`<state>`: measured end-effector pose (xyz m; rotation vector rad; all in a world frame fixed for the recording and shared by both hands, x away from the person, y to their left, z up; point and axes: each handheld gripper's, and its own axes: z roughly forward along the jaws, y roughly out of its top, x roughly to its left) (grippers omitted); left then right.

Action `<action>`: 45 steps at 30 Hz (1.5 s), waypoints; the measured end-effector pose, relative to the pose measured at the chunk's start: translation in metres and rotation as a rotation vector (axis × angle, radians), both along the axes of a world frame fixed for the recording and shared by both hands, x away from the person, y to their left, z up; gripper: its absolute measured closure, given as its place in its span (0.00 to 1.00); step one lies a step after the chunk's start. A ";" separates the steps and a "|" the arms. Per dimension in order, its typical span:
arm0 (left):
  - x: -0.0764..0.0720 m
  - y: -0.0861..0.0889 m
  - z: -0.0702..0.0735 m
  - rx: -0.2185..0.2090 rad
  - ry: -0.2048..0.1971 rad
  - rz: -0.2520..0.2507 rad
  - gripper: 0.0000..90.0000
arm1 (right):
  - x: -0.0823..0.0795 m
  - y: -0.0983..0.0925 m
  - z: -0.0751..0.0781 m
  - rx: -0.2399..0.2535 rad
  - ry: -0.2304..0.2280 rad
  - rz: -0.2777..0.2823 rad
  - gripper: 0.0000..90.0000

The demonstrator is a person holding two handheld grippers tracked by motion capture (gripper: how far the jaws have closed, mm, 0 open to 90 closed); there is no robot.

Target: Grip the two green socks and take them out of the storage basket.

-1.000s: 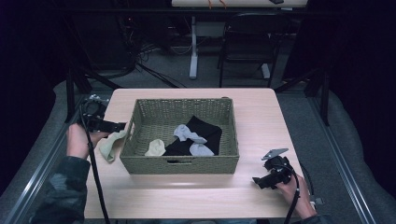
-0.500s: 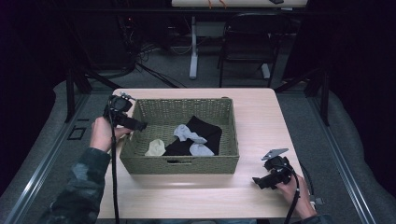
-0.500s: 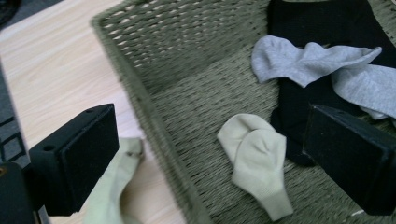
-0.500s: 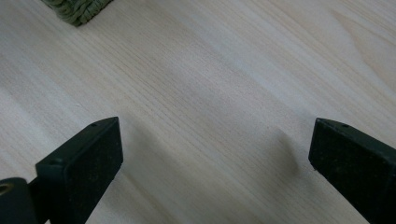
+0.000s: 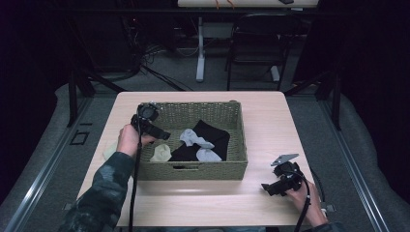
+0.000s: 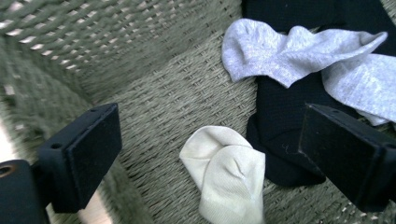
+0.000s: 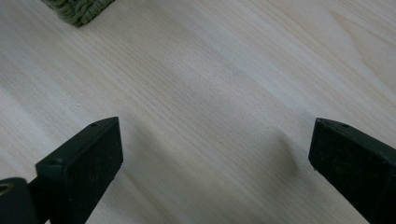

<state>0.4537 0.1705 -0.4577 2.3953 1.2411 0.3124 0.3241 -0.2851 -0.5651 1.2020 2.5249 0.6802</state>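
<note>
A green woven basket point(image 5: 193, 170) stands mid-table. It holds a cream sock point(image 5: 161, 153), two grey socks point(image 5: 196, 139) and a black cloth point(image 5: 212, 135). My left gripper point(image 5: 162, 135) hangs open over the basket's left rim, pointing inward. In the left gripper view its jaws are spread wide above the cream sock point(image 6: 224, 175), with a grey sock point(image 6: 285, 51) and the black cloth point(image 6: 280, 112) farther on. My right gripper point(image 5: 267, 187) rests open near the table's front right. Its jaws point(image 7: 215, 149) frame bare wood, with nothing between them.
A second pale sock point(image 5: 110, 150) lies on the table just left of the basket, partly behind the person's left hand. A basket corner point(image 7: 79, 9) shows at the top of the right gripper view. A chair point(image 5: 251, 48) and a table leg stand beyond the far edge.
My left gripper has moved from beside the basket's left wall, forward and right, to over the left rim. The pale sock stays on the table. The right gripper has not moved.
</note>
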 end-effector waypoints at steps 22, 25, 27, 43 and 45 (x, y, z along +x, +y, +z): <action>0.021 -0.013 -0.049 0.034 0.122 -0.001 0.14 | 0.000 -0.001 0.000 -0.004 -0.005 0.002 0.02; 0.023 -0.014 -0.053 0.045 0.145 -0.009 0.16 | 0.000 -0.001 0.000 -0.007 0.001 0.001 0.02; 0.025 -0.015 -0.056 0.058 0.163 -0.014 0.17 | 0.000 -0.001 -0.001 0.008 -0.002 -0.002 0.02; 0.033 -0.022 -0.077 0.145 0.314 -0.032 0.41 | -0.002 -0.003 0.001 -0.001 -0.001 -0.010 0.02; 0.033 -0.022 -0.078 0.143 0.323 -0.031 0.46 | -0.002 -0.003 0.000 0.007 0.000 -0.010 0.02</action>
